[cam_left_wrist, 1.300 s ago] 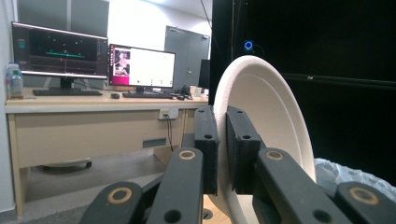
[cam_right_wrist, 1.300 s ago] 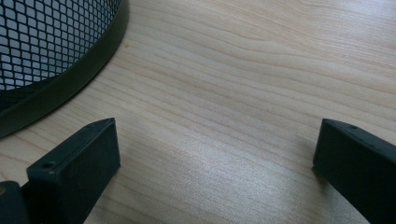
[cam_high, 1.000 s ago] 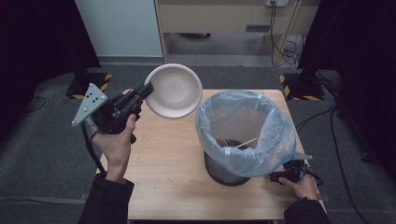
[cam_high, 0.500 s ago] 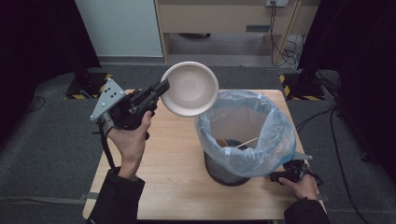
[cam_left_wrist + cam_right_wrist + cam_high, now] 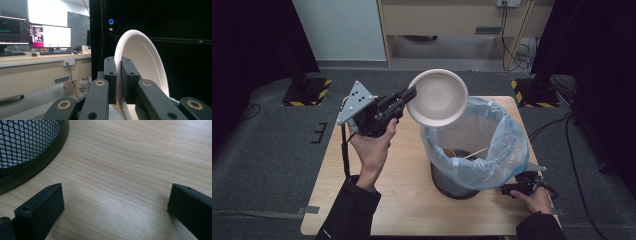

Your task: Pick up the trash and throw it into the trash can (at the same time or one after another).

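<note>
Setting: pale wooden table (image 5: 407,200) on grey carpet, dark curtains at both sides, a wooden cabinet and white panel beyond.

Item 1. Round white shallow plate (image 5: 438,98), seemingly a foam or paper disposable. Held in the air, tilted steeply on edge with its hollow face turned toward the high camera, its lower rim just over the near-left lip of the bin. Judged reason for the tilt: to let the plate, or anything on it, slide into the bag.

Item 2. Left gripper (image 5: 408,95), black, two-jawed, with a grey three-cornered plate on top. Its pads (image 5: 128,80) are pinching the rim of the white plate, one pad on each face, as the left gripper view shows. An edge grip leaves the plate's face free for tipping.

Item 3. Black wire-mesh waste bin (image 5: 22,142) lined with a translucent pale blue plastic bag (image 5: 507,145), standing right of the table's centre. The bag is folded over the rim to keep the mouth wide. Inside lie a brownish object and a thin wooden stick (image 5: 473,153).

Item 4. Right gripper (image 5: 523,188), resting low on the table just beside the bin's base, jaws spread wide with nothing but bare wood between them; probably parked clear of the tipping.

Markings: no brand, label or writing readable. Monitors (image 5: 50,36) on a far desk show content too small to read.
</note>
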The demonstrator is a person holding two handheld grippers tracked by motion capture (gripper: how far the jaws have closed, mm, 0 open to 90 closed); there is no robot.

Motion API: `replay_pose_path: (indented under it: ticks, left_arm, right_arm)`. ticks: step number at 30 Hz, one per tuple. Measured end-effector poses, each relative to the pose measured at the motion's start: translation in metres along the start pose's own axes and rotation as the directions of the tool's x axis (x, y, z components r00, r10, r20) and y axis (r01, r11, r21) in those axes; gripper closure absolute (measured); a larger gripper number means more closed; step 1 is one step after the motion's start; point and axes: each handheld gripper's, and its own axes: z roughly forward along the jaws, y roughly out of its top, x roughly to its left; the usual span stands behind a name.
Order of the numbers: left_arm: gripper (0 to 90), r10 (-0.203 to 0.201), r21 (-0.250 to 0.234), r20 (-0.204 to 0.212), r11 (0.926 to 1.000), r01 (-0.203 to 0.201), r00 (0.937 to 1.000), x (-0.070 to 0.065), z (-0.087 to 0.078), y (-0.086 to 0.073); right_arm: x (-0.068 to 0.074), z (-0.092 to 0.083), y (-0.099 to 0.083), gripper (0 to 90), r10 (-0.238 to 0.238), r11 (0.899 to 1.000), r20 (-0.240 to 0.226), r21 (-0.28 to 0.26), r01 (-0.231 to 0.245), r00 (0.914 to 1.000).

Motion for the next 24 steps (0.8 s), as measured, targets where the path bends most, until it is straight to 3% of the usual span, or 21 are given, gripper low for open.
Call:
replay_pose_path:
  ticks: [15,21,24]
  left_arm:
    - [83.7,-0.002,0.082,0.059,0.9967,-0.003,0.9982,-0.019,0.037,-0.023]
    - [82.5,-0.039,0.12,0.109,0.9925,0.026,0.9933,-0.021,0.047,-0.032]
    - [74.2,-0.056,0.115,0.124,0.9925,0.042,0.9907,-0.021,0.049,-0.036]
  right_arm:
    - [0.0,0.0,0.0,0.7,0.0,1.0,0.0,0.0,0.0,1.0]
    - [0.0,0.0,0.0,0.7,0.0,1.0,0.0,0.0,0.0,1.0]
    - [0.0,0.0,0.0,0.7,0.0,1.0,0.0,0.0,0.0,1.0]
